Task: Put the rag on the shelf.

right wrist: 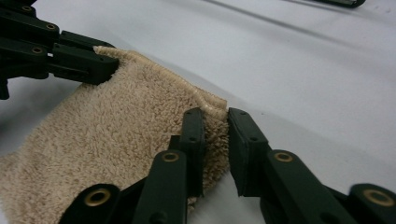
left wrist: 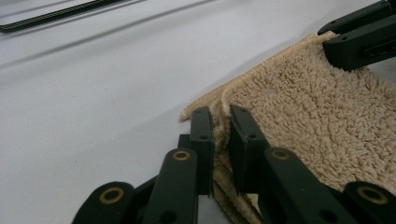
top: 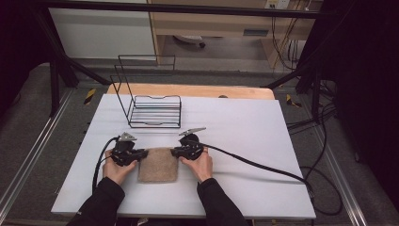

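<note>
Pinching a folded beige towel at both far corners.
Left gripper and right gripper each clamp its hem on the white table.

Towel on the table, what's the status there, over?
Left tool clamped on one far corner of the beige towel. Right tool pinching the other far corner. Wire rack stands beyond, well clear.
</note>
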Demonstrator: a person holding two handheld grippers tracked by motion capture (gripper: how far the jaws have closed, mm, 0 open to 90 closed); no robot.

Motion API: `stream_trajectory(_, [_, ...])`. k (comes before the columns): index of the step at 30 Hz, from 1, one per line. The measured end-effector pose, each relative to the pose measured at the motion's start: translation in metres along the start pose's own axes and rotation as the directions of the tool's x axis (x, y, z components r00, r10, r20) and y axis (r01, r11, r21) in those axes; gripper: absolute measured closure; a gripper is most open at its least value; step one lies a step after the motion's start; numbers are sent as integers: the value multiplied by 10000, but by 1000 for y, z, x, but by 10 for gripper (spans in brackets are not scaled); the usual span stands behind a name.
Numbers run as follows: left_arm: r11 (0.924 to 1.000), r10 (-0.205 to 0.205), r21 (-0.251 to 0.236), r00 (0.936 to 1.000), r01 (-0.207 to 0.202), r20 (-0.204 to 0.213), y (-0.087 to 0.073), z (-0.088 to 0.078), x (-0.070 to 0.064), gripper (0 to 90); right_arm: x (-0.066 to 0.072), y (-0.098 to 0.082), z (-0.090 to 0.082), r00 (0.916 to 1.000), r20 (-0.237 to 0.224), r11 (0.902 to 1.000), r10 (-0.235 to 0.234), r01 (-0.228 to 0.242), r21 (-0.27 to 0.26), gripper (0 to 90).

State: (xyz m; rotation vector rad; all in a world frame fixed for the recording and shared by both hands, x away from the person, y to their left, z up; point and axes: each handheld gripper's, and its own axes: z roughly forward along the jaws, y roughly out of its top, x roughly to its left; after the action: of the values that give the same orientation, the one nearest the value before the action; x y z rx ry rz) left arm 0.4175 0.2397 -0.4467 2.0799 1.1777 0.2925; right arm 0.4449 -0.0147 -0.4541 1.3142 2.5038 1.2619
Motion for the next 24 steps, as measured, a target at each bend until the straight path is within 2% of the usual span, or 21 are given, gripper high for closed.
stream_trajectory(7, [9999,-137,-76,9996,139,227,-1,-1,3,804,0,1,0,9996,-162,9997,234,-233,94,841])
stream_trajectory(14, [9997,-195,-147,9995,199,229,-1,-3,3,821,1,1,-3,9997,-157,9998,184,-183,43,862])
stream_trajectory(24, [9974,-122,-705,9994,145,333,0,-16,0,830,8,4,-15,9998,-188,9988,-66,57,-483,865])
